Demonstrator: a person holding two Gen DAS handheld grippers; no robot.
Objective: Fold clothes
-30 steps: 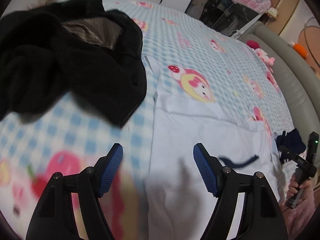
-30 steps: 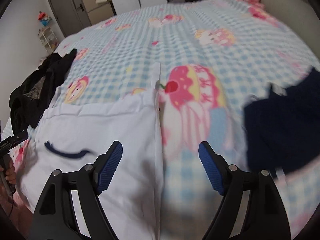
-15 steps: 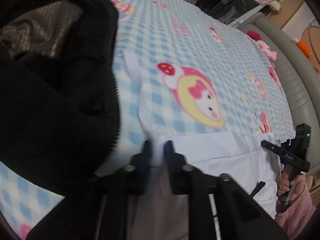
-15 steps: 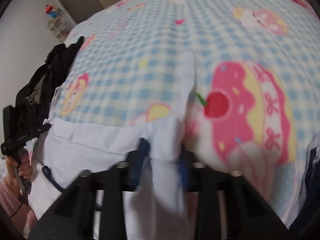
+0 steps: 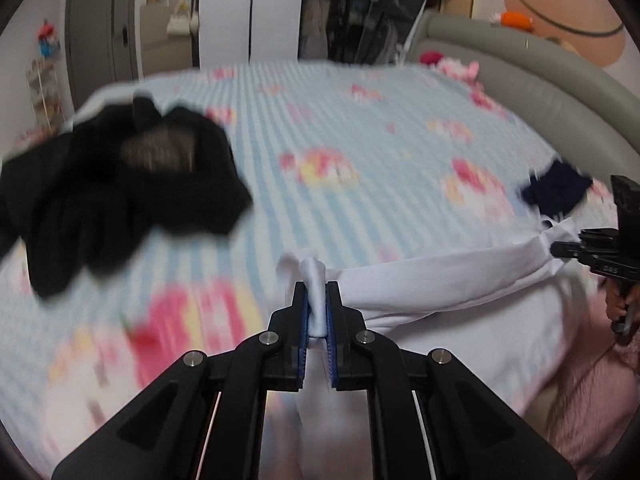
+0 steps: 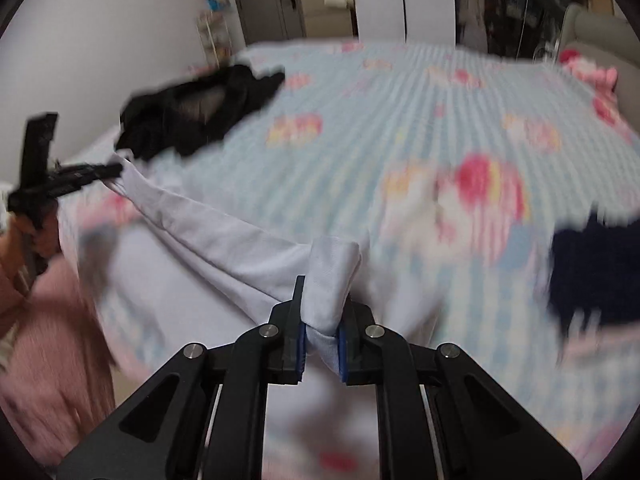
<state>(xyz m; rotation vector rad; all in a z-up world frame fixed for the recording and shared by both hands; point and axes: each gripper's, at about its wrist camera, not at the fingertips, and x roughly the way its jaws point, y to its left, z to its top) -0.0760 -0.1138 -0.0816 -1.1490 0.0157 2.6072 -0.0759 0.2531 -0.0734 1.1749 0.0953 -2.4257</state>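
Observation:
A white garment [image 5: 440, 280] hangs stretched between my two grippers above the near edge of the bed. My left gripper [image 5: 316, 292] is shut on a bunched corner of it, cloth pinched between the blue pads. In the right wrist view my right gripper [image 6: 324, 300] pinches the other corner of the white garment [image 6: 224, 240]; its jaws are still closing on the cloth. Each view shows the other gripper at the far end of the taut edge: the right gripper [image 5: 560, 247] and the left gripper [image 6: 114, 170].
A black garment [image 5: 120, 192] lies crumpled on the blue checked blanket [image 5: 360, 128] at the left. A navy garment [image 6: 592, 272] lies at the right. A grey padded headboard [image 5: 540, 92] curves behind. A person's pink sleeve [image 6: 48, 340] is close by.
Both grippers went from open above the flat white garment to shut on its corners. They then lifted and pulled back, raising the garment's edge off the bed.

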